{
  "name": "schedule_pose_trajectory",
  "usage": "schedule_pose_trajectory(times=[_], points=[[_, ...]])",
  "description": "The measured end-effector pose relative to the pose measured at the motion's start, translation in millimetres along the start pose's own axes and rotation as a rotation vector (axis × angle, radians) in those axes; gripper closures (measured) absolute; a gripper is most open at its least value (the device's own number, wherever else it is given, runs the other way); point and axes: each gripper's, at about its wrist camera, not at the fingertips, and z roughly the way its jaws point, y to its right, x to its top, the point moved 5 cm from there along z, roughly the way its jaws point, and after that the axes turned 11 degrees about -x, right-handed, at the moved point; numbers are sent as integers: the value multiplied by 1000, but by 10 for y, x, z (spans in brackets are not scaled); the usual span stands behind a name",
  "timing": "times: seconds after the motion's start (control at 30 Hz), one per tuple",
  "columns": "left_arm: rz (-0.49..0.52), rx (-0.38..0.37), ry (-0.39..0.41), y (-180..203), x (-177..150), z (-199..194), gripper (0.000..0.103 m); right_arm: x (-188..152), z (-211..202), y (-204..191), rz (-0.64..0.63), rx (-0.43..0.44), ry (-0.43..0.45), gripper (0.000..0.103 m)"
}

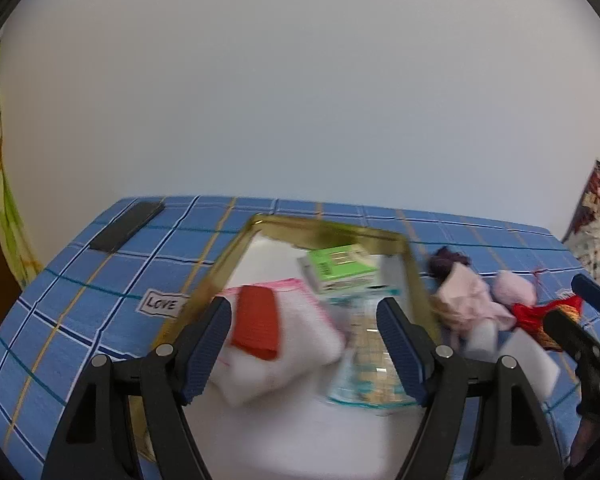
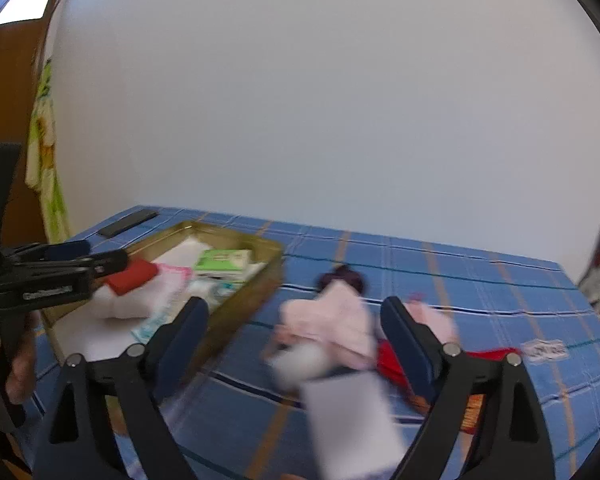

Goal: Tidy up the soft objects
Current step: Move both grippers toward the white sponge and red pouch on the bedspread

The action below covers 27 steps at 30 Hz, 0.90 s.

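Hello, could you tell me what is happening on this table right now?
A person is sorting soft items with two handheld grippers. The left gripper hangs open over the gold tray, which already holds a red cloth and a green packet. The right gripper is open above the pink garment lying outside the tray on the blue checked cloth.

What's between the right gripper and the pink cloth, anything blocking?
Nothing visible blocks it. The right gripper is open, and the pink cloth lies on the blue tablecloth just ahead between its fingers. A blurred white piece sits nearer the camera, below the cloth.
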Motion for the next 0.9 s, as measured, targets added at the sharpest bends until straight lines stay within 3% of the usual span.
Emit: schedule_pose_trajectory(times=[0.3, 0.7, 0.9], points=[[107, -109, 7, 871, -111, 25, 26, -186, -202, 760, 49, -141, 10, 12], [142, -213, -162, 1701, -514, 451, 26, -415, -295, 1347, 152, -208, -1, 9], [116, -201, -250, 1884, -644, 693, 25, -428, -288, 1435, 187, -246, -1, 7]])
